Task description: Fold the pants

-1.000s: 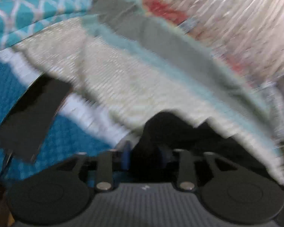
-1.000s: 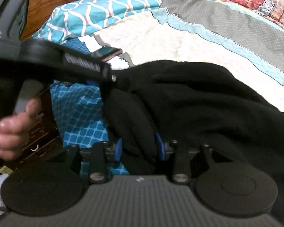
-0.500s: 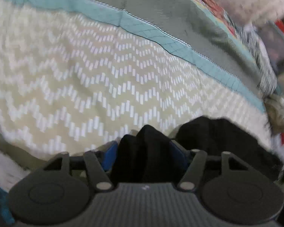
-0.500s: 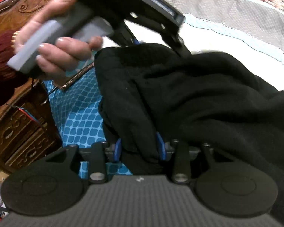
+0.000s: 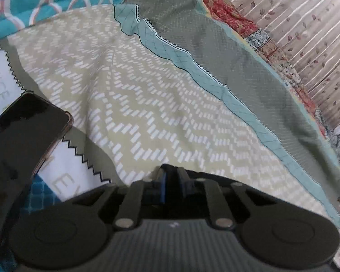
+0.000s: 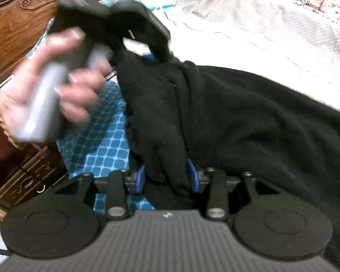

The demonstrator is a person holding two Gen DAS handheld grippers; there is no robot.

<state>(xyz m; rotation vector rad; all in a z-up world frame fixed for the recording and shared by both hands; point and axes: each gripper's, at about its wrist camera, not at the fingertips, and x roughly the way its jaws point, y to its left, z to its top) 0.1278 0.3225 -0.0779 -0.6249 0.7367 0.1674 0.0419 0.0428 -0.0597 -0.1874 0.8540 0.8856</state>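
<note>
Midway through the fold, we are carrying the black pants [image 6: 249, 117], which fill the centre and right of the right wrist view. Our right gripper [image 6: 166, 176] is clamping a thick bunch of them. Our left gripper [image 5: 171, 181], its jaws just closing to a narrow slit, is showing nothing between them. Next, we regrip.

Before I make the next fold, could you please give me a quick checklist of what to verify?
1. Right gripper clamped on the pants: ok.
2. Left gripper, jaws just been closing, cloth between them: cannot tell.
3. Pants lying flat: not ok, bunched at the right gripper.
4. Bedspread ahead free for the fold: ok.
5. Phone clear of the pants: cannot tell.
</note>
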